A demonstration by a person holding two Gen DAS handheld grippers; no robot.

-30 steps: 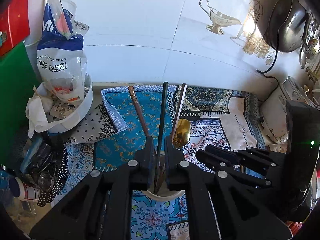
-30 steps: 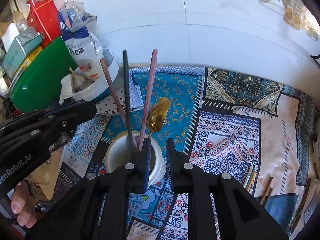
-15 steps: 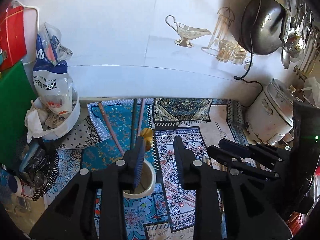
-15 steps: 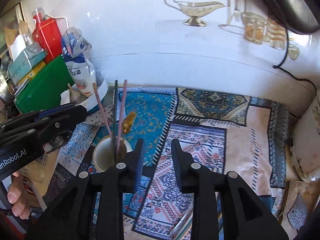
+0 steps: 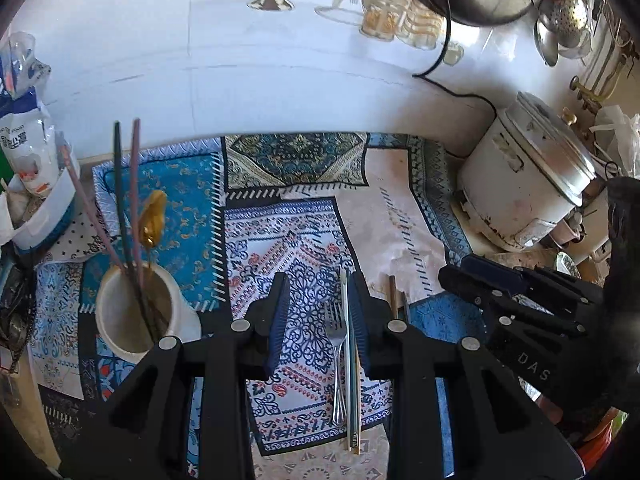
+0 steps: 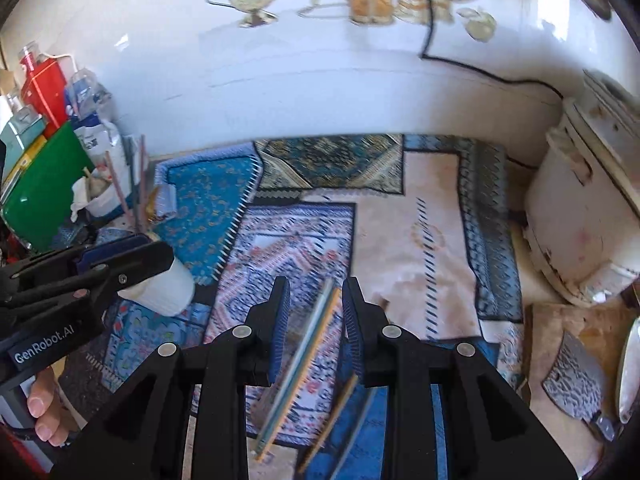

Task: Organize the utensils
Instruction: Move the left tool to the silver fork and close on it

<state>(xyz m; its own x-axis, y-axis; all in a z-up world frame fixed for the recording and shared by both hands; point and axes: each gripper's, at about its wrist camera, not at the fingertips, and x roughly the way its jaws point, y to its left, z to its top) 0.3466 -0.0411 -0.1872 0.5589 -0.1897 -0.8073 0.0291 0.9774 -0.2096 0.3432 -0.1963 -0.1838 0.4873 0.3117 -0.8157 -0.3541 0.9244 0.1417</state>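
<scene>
A white cup point(image 5: 138, 316) stands on the patterned mat at the left and holds three chopsticks point(image 5: 120, 208) and a gold spoon point(image 5: 154, 214). The cup also shows in the right wrist view point(image 6: 166, 288). A silver fork point(image 5: 335, 344) and pale chopsticks point(image 5: 350, 360) lie flat on the mat. My left gripper point(image 5: 318, 320) is open and empty above them. My right gripper point(image 6: 314, 320) is open and empty over a blurred pair of chopsticks point(image 6: 298, 368). More chopsticks point(image 6: 340, 412) lie to its right.
A white rice cooker point(image 5: 524, 184) stands at the right with a black cord up the wall. A bag in a white bowl point(image 5: 30, 184) and a green board point(image 6: 36, 192) crowd the left. A cleaver point(image 6: 574, 384) lies at the right front.
Both grippers have opened and drawn back to the right, away from the cup. The chopsticks and spoon stay in the cup. The loose utensils on the mat have come into view.
</scene>
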